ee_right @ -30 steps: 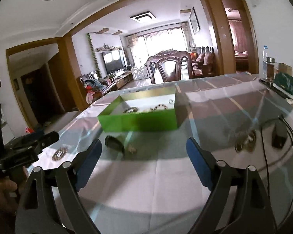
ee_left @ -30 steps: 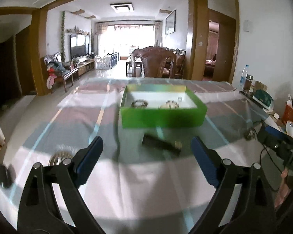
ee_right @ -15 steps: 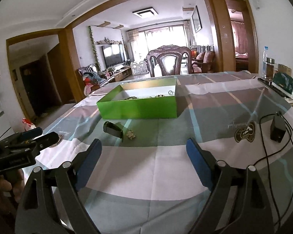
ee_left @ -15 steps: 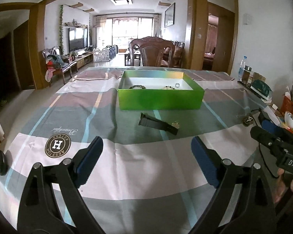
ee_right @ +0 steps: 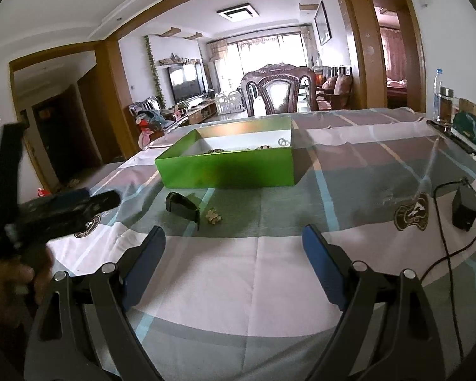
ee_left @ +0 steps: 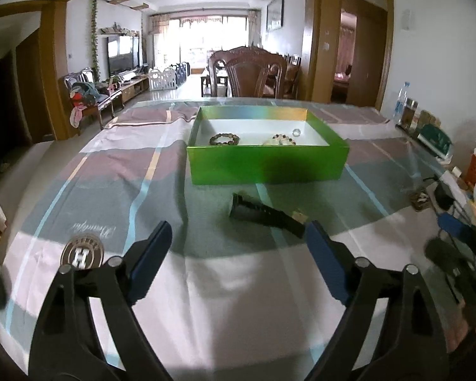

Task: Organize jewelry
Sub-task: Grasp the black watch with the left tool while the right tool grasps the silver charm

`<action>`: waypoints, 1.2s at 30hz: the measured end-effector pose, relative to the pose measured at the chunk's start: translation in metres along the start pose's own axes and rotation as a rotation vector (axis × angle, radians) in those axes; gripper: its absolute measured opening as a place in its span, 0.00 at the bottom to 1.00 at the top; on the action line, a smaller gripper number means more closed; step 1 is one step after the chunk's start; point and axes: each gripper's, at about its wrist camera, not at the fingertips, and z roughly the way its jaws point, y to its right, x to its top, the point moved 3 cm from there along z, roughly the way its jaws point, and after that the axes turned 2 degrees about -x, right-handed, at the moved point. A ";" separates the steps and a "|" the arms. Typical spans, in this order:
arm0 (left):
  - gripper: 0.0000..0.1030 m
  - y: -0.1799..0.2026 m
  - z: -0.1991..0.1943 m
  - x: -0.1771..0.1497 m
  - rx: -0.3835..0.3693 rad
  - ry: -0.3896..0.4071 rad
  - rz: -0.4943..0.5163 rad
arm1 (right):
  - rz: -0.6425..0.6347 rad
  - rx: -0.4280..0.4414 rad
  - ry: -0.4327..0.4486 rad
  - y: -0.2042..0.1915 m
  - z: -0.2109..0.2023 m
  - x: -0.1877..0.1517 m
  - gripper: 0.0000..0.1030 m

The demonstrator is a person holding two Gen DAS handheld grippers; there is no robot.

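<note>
A green open box [ee_left: 266,165] stands mid-table; it also shows in the right wrist view [ee_right: 228,168]. Inside lie a dark bead bracelet [ee_left: 224,139], a lighter bracelet [ee_left: 280,140] and a ring [ee_left: 296,132]. In front of the box lies a black watch strap [ee_left: 266,215], also seen in the right wrist view [ee_right: 182,206], with a small gold piece [ee_right: 213,216] beside it. My left gripper [ee_left: 238,247] is open and empty, just short of the strap. My right gripper [ee_right: 233,250] is open and empty, near the strap and gold piece.
A checked tablecloth [ee_left: 111,174] covers the table. A black adapter with cables [ee_right: 465,209] lies at the right. Bottles, a green case [ee_right: 471,133] and clutter line the right edge. A wooden chair [ee_left: 252,76] stands behind the table.
Both views shifted as the grippers moved: the left one dipped and came closer to the strap. The left gripper shows larger and blurred at the left of the right wrist view. Both stayed open.
</note>
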 end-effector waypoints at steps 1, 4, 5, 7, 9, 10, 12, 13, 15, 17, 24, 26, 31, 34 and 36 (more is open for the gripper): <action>0.74 -0.001 0.011 0.004 -0.002 -0.023 0.002 | 0.000 0.004 -0.006 0.000 0.003 0.000 0.84; 0.65 -0.008 0.046 0.013 -0.013 -0.095 -0.010 | -0.004 0.009 -0.023 0.000 0.013 -0.002 0.84; 0.60 -0.010 0.056 0.015 -0.012 -0.117 -0.013 | -0.004 0.013 -0.034 0.000 0.018 -0.002 0.84; 0.53 -0.014 0.076 0.019 -0.019 -0.154 -0.017 | -0.007 0.014 -0.044 0.002 0.024 -0.003 0.84; 0.48 -0.016 0.091 0.020 -0.022 -0.184 -0.020 | -0.009 0.015 -0.054 0.003 0.030 -0.003 0.84; 0.44 -0.017 0.099 0.020 -0.027 -0.200 -0.020 | -0.008 0.017 -0.061 0.004 0.033 -0.003 0.84; 0.42 -0.016 0.111 0.021 -0.034 -0.222 -0.019 | -0.008 0.020 -0.069 0.005 0.039 -0.003 0.84; 0.42 -0.016 0.117 0.021 -0.036 -0.233 -0.017 | -0.009 0.020 -0.070 0.005 0.041 -0.002 0.84; 0.38 -0.015 0.126 0.021 -0.037 -0.253 -0.015 | -0.009 0.023 -0.077 0.006 0.045 -0.001 0.84; 0.30 -0.016 0.134 0.019 -0.041 -0.269 -0.021 | -0.015 0.025 -0.084 0.005 0.048 0.001 0.84; 0.08 -0.021 0.119 0.017 -0.063 -0.193 -0.058 | -0.090 -0.016 -0.133 -0.006 0.069 0.010 0.84; 0.08 -0.022 0.092 0.019 -0.085 -0.135 -0.071 | -0.132 -0.049 -0.152 -0.011 0.080 0.015 0.84; 0.08 -0.026 0.037 0.014 -0.081 -0.047 -0.072 | -0.210 -0.039 -0.241 -0.031 0.120 0.025 0.76; 0.08 -0.029 0.014 0.007 -0.075 -0.019 -0.072 | -0.259 -0.049 -0.313 -0.039 0.150 0.024 0.67; 0.08 -0.032 0.005 0.003 -0.070 -0.014 -0.070 | -0.266 -0.043 -0.355 -0.041 0.165 0.020 0.59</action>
